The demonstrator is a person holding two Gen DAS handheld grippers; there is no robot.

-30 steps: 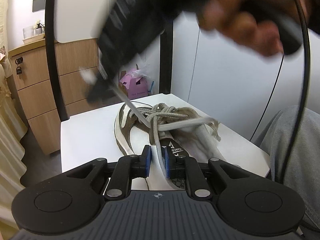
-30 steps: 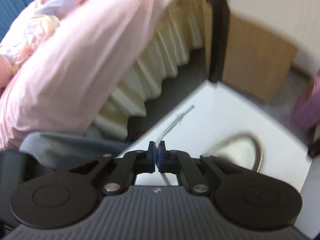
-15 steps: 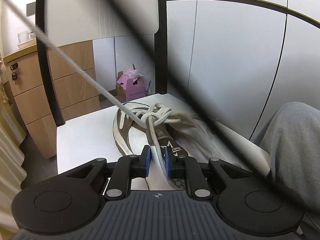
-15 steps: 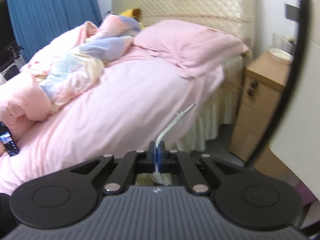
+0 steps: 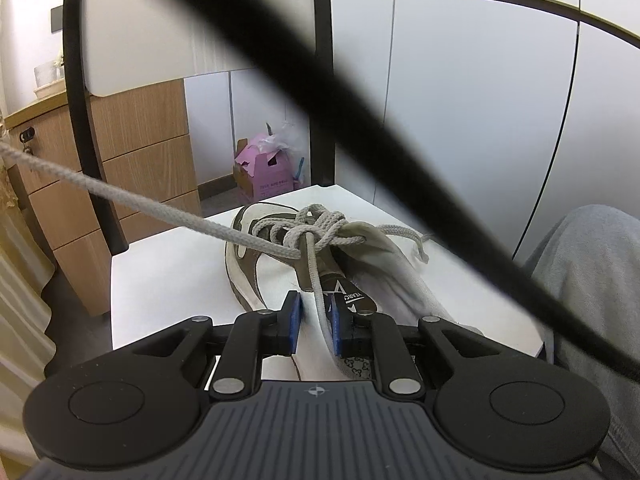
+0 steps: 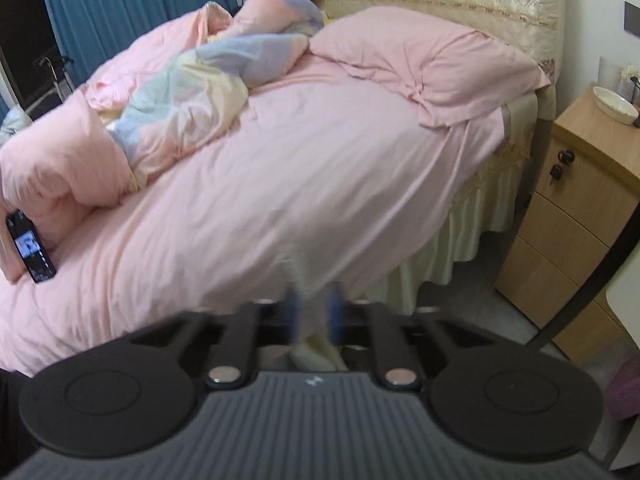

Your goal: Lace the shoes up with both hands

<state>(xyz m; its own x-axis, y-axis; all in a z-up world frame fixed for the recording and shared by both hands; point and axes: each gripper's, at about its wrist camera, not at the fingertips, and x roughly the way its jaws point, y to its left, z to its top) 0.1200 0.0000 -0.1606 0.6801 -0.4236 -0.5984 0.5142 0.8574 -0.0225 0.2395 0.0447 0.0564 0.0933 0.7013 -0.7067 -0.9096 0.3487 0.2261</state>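
In the left wrist view a white and brown shoe lies on a small white table, its grey laces crossed in a knot. My left gripper is just before the shoe's tongue, jaws slightly apart, with one lace strand running between the pads. Another lace strand stretches taut from the knot off the left edge. In the right wrist view my right gripper is blurred, faces the bed with jaws apart, and nothing clear shows between them.
A thick black cable crosses the left wrist view diagonally. A wooden drawer unit and a pink box stand beyond the table. A grey-trousered leg is at the right. A pink bed and a nightstand fill the right wrist view.
The right gripper's jaws have opened and the lace end it pinched is no longer seen. In the left view the taut strand has dropped lower and the left jaws have parted slightly.
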